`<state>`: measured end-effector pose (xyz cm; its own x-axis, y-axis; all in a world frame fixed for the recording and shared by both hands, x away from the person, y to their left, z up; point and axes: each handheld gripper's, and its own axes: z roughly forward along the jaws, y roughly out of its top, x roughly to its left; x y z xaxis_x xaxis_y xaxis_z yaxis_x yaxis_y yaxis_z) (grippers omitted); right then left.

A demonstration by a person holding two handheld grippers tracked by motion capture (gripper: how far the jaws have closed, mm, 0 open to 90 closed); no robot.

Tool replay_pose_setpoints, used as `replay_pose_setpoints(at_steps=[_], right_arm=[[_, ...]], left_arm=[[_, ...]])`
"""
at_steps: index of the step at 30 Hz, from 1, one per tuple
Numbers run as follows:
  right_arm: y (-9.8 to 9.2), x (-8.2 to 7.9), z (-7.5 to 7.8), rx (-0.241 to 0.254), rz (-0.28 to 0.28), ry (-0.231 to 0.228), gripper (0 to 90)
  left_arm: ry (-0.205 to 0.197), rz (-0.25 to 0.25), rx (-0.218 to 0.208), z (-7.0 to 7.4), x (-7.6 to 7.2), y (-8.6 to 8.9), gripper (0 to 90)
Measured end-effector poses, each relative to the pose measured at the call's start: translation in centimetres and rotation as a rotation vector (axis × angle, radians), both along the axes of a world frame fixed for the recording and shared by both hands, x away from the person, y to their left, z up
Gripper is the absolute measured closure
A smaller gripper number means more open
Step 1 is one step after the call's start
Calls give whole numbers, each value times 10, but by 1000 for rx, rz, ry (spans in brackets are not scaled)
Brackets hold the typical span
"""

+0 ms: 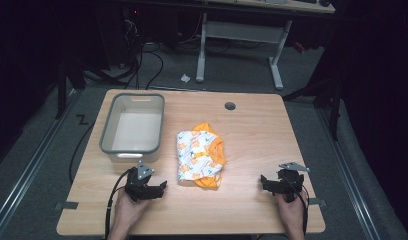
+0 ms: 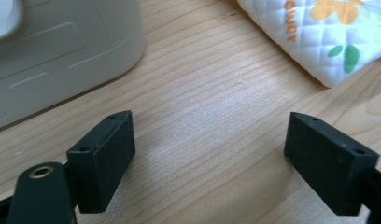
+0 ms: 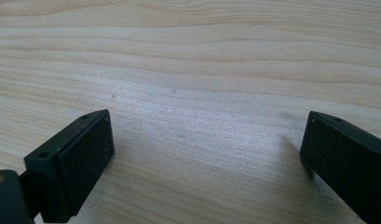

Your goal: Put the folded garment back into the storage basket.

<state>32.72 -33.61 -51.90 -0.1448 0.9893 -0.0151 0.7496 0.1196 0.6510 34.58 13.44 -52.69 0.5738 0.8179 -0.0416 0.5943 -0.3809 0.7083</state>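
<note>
Wooden table [image 1: 252,130] carries my grey tub [image 1: 133,129] at far left and a folded white-and-orange quilted cloth [image 1: 199,159] mid-table; its orange lettering is too partial to read. I hold the left gripper [image 1: 151,189] and right gripper [image 1: 272,184] near me, jaws apart, empty.

Bright light from above falls on the table [image 1: 252,130], and the room around it is very dark. The high view is a bit soft and grainy. In both gripper views the wood has a pale shiny patch in the middle, and the nearest black parts at the bottom corners look blurry
</note>
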Motion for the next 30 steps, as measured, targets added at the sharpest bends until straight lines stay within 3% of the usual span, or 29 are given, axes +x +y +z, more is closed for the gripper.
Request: replay_pose_setpoints(at_steps=[7,12,17,19,30], right_arm=[[0,0,0,0,0,0,28],[0,0,0,0,0,0,28],[0,0,0,0,0,0,28],[0,0,0,0,0,0,28],[0,0,0,0,1,0,30]], left_arm=[[0,-7,1,1,-1,0,184],[22,7,-10,4,-3,0,214],[28,15,-54,10,-3,1,204],[72,10,-101,12,-2,3,208],[54,-42,-80,25,-2,-18,218]])
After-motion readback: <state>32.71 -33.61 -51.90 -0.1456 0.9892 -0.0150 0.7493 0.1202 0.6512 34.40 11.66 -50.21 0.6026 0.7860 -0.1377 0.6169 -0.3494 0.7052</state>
